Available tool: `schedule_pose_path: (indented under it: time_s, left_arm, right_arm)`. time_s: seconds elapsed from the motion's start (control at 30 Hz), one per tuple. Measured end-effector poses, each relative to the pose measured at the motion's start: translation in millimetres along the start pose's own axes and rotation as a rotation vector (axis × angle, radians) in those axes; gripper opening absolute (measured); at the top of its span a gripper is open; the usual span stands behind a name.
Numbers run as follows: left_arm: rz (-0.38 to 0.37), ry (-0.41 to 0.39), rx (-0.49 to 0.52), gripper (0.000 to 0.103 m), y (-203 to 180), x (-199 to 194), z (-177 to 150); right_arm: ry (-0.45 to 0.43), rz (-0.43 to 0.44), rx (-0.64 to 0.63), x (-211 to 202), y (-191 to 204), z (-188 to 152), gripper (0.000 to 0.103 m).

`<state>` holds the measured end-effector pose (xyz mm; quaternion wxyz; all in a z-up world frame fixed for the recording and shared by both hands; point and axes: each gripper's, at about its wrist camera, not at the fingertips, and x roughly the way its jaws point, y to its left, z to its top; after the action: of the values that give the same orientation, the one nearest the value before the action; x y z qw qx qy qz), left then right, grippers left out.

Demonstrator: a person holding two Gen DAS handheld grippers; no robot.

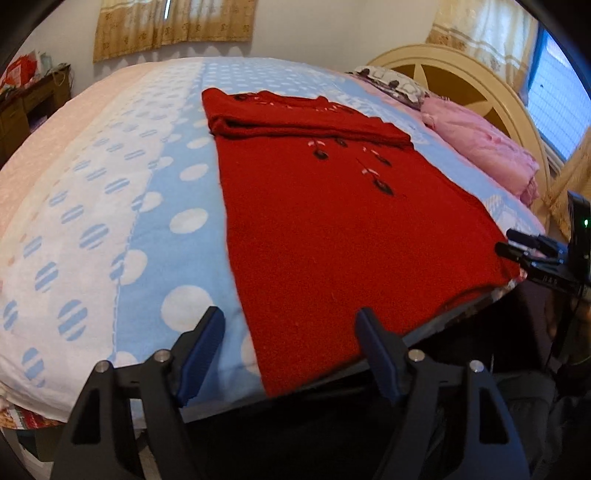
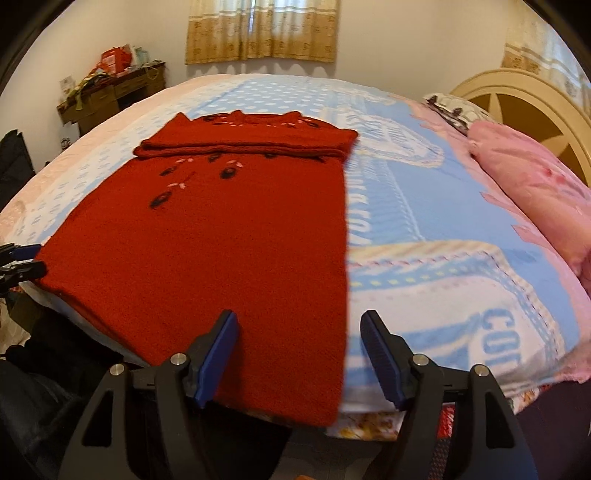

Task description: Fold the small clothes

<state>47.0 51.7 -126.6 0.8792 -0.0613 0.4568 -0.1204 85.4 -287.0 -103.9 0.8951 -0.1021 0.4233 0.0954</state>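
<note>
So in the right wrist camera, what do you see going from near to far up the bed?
Right gripper → flat red knitted sweater body → folded-over red sleeves → far dotted blue-and-white blanket → gold patterned curtain.

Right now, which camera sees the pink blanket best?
The right wrist view shows the pink blanket best: it stretches large along the right side of the bed, beside the headboard. The left wrist view shows the same blanket smaller and farther off, beyond the red sweater.
</note>
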Motion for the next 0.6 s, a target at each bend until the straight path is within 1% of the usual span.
schedule_pose_path:
  time_s: [0.07, 0.13, 0.17, 0.2, 0.27, 0.33, 0.37, 0.43, 0.47, 0.53, 0.57, 0.6]
  left_arm:
    - [-0.012, 0.012, -0.003, 0.075, -2.1, -4.0, -3.3]
    - [-0.007, 0.019, 0.012, 0.073, -3.7, -6.2, -4.6]
    - [-0.009, 0.019, 0.014, 0.069, -4.5, -6.1, -4.7]
    - [-0.006, 0.022, 0.022, 0.061, -7.2, -6.1, -5.2]
    - [-0.005, 0.027, 0.043, 0.055, -11.9, -5.0, -5.1]
    - [0.007, 0.031, 0.045, 0.054, -12.5, -5.4, -6.3]
    - [0.008, 0.031, 0.042, 0.052, -11.3, -5.9, -6.1]
    - [0.008, 0.035, 0.029, 0.052, -8.8, -6.5, -5.8]
    - [0.008, 0.034, 0.02, 0.054, -7.6, -6.6, -5.9]
    - [-0.011, 0.033, -0.002, 0.058, -5.9, -4.1, -3.8]
    - [-0.022, 0.034, -0.009, 0.059, -4.5, -3.7, -3.8]
    - [-0.025, 0.034, -0.011, 0.059, -4.0, -3.8, -4.0]
  right_arm:
    - [0.007, -0.002, 0.019, -0.9, -6.8, -4.6, 0.07]
    - [0.01, 0.003, 0.039, -1.8, -13.5, -9.2, 0.07]
    - [0.013, 0.009, 0.052, -1.7, -16.7, -11.1, 0.07]
    - [0.015, 0.021, 0.068, -1.4, -20.1, -12.8, 0.07]
    - [0.011, 0.044, 0.09, -2.9, -24.2, -14.7, 0.07]
    - [0.018, 0.065, 0.1, -4.8, -25.9, -16.0, 0.07]
    - [0.02, 0.087, 0.112, -6.7, -27.4, -17.7, 0.07]
    - [0.028, 0.141, 0.144, -8.1, -30.9, -20.5, 0.07]
    - [0.029, 0.163, 0.159, -8.1, -32.4, -21.5, 0.07]
    - [0.031, 0.179, 0.176, -7.1, -33.3, -22.6, 0.069]
    - [0.03, 0.181, 0.178, -6.4, -32.2, -22.5, 0.067]
    - [0.031, 0.182, 0.177, -5.8, -30.4, -22.9, 0.06]
